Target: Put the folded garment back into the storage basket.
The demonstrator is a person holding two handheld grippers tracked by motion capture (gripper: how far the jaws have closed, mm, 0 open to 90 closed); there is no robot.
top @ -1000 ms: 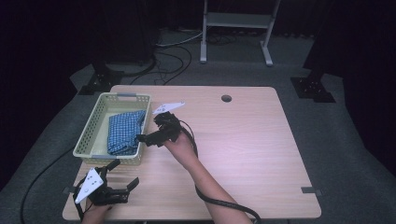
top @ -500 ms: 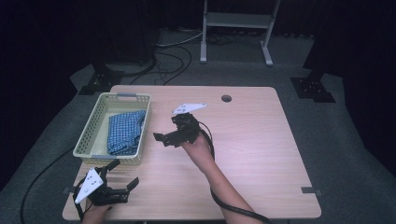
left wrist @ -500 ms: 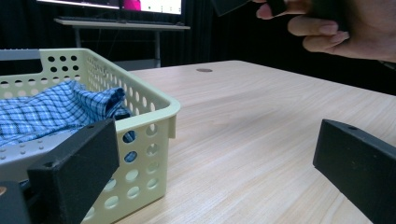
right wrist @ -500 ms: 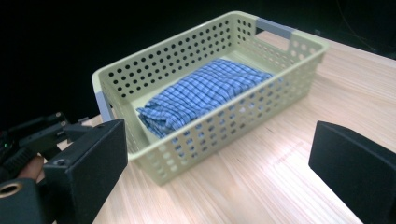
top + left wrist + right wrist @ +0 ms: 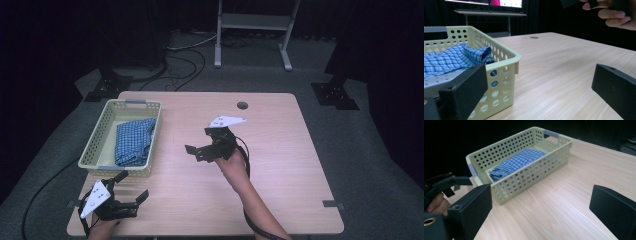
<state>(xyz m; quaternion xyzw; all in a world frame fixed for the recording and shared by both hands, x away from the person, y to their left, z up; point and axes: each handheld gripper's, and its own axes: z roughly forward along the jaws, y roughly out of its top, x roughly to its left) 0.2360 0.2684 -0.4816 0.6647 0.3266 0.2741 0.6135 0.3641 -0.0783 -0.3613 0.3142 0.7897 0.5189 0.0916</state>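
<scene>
A pale yellow perforated basket stands on the left of the wooden table, with a folded blue checked cloth lying inside it. My right gripper hangs open over the middle of the table, to the right of the basket, with nothing between its jaws. My left gripper rests open near the front left edge, just in front of the basket. The left gripper view has the basket's corner and the cloth close by. The right gripper view looks across at the basket, the cloth and the left gripper.
A round cable hole sits near the table's far edge. A metal stand and loose cables lie on the floor behind. The person's right hand appears high in the left gripper view.
My right gripper has drawn back from the basket's right side to the table's middle, open and empty. The cloth stays in the basket. The left gripper has not moved.
</scene>
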